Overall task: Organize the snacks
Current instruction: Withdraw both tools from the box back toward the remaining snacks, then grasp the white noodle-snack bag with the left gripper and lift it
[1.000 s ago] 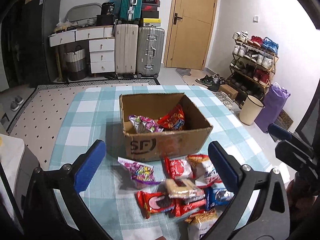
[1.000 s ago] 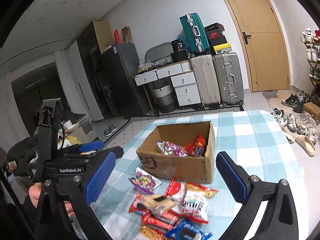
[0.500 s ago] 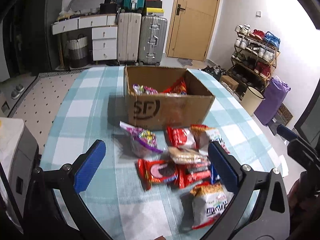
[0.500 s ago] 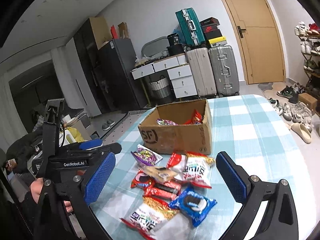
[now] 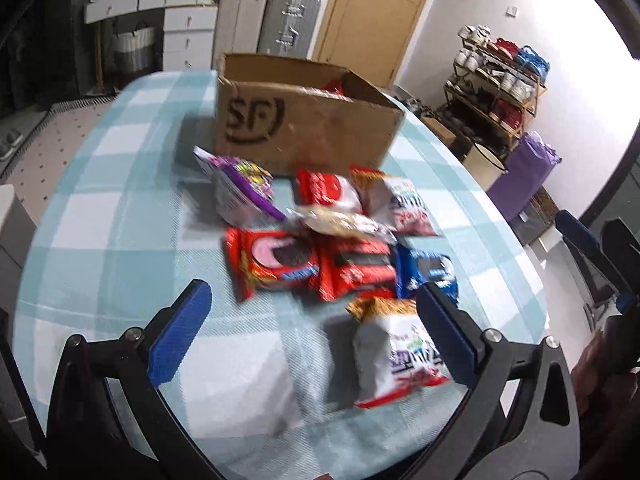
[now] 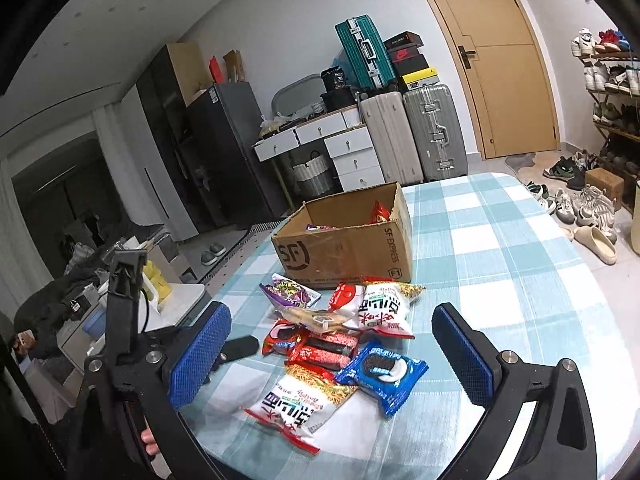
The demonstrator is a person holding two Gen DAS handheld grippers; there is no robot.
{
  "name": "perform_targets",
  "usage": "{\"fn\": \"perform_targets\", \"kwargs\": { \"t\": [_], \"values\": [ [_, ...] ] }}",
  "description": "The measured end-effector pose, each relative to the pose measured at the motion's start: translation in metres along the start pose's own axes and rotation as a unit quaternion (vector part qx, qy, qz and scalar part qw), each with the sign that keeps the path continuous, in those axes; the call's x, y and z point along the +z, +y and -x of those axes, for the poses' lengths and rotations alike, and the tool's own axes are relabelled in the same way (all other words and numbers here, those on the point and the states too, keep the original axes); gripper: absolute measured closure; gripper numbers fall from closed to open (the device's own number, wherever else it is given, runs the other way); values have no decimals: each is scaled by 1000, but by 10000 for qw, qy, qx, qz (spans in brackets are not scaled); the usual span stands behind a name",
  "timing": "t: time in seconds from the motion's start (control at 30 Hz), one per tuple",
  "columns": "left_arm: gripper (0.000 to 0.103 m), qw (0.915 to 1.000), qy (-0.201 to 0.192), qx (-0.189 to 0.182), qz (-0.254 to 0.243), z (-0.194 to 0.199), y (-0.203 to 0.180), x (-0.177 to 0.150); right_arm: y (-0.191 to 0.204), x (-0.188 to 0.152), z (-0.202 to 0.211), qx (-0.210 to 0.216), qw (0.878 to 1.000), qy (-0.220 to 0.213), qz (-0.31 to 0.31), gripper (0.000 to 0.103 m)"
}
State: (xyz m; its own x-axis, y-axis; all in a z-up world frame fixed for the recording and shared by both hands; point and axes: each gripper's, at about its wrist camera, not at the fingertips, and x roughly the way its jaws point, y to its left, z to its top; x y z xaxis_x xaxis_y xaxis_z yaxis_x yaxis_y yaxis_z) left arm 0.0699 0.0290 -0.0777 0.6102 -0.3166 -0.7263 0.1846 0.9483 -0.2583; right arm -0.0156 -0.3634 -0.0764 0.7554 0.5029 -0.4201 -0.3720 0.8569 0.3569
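both my claws are spread wide and pinch nothing. from the left wrist view, my left claw (image 5: 312, 320) hangs low over the checked tablecloth (image 5: 104, 208), its blue pads either side of the near end of the snack pile. a white noodle-snack bag (image 5: 396, 352) lies closest, partly behind the right-hand pad. beyond it sit a red cookie pack (image 5: 272, 260), a red wafer pack (image 5: 356, 268) and a blue cookie pack (image 5: 428, 270), touching one another. a purple bag (image 5: 240, 192) lies just before the cardboard box (image 5: 304, 128). this view is blurred.

from the right wrist view, my right claw (image 6: 332, 348) hangs above the same pile, which lies between its pads. the blue cookie pack (image 6: 380, 368) and the white noodle-snack bag (image 6: 300, 400) are nearest. the cardboard box (image 6: 348, 244) stands behind the pile, open, with a few packets inside. my left claw (image 6: 236, 348) shows at the left edge.
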Motion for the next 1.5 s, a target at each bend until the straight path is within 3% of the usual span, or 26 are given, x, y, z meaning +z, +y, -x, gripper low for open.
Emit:
{"fn": "perform_targets", "kwargs": {
  "t": [0.4,0.7,1.07,1.23,1.33,1.5],
  "values": [
    [1,9977,595,-329,-60,-31,-21,-16,-4,-8,11,-35,10000,-1,-35,1],
    [2,9950,916,-320,-224,-59,-37,-21,-8,-11,14,-41,10000,3,-75,1],
    [8,9931,1064,-467,-162,-76,-42,-26,-13,-15,17,-35,9999,-22,-157,1],
    [21,9925,1028,-604,-261,-79,-48,-28,-14,-16,17,-27,9999,-20,-166,1],
    [44,9910,1053,-710,-415,-77,-53,-31,-14,-16,17,-28,9998,-11,-178,1],
    [55,9913,981,-672,-573,-76,-59,-32,-14,-17,18,-29,9998,-14,-172,1]
  ]
}}
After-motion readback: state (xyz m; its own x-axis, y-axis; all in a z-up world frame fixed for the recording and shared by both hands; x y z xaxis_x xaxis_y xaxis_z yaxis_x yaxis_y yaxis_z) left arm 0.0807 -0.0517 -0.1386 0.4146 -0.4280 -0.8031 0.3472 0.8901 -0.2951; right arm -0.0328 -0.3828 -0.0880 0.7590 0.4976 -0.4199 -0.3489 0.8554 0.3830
